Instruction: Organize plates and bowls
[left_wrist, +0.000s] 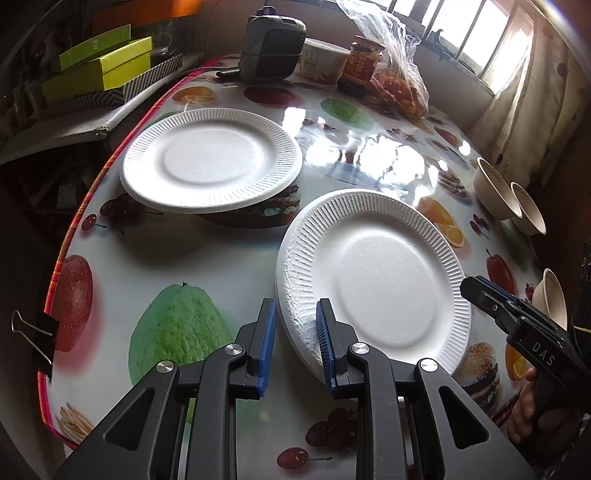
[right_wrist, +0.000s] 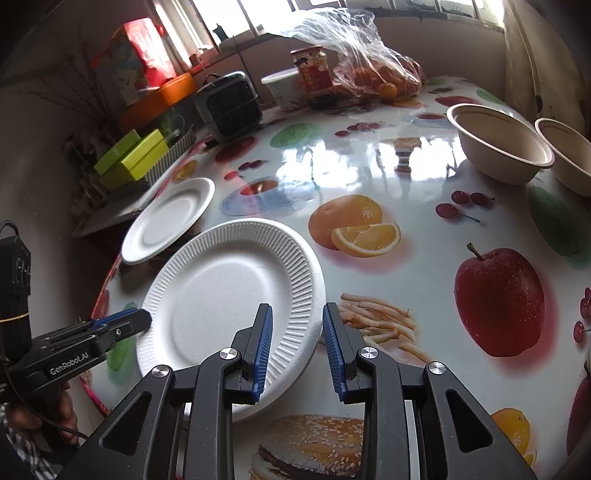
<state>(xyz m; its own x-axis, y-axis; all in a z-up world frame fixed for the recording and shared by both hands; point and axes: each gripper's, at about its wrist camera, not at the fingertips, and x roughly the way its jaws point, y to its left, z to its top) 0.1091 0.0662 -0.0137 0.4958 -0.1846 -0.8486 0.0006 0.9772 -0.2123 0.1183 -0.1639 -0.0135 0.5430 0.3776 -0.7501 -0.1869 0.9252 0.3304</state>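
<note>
We have both claws at the near plate (left_wrist: 373, 280), one on each side of it. The left claw (left_wrist: 295, 343) stands narrow, its blue pads astride the plate's left rim with daylight on both sides, so it presses on nothing. The right claw (right_wrist: 297, 347) is just as narrow and sits over the plate's right rim; its left pad is above the ribbed edge, its right pad beyond it over the table (right_wrist: 424, 229), and we see no pinch there either. So the plate lies flat and free on the table between us.

The far plate (left_wrist: 210, 158) rests ahead and to the left of the left claw, its front edge riding on something dark that we cannot make out. Two bowls (right_wrist: 502, 147) stand side by side well ahead and to the right of the right claw; in the left view a third bowl (left_wrist: 552, 299) shows just behind the right claw.

We judge the step in hand to be taking up the near plate to stack it on the far one. To do it well we should let one claw do the lifting: slide one pad under the rim, close on the ribbed edge gently, since the foam looks easy to crush, and carry it level. The other claw should draw clear first.
</note>
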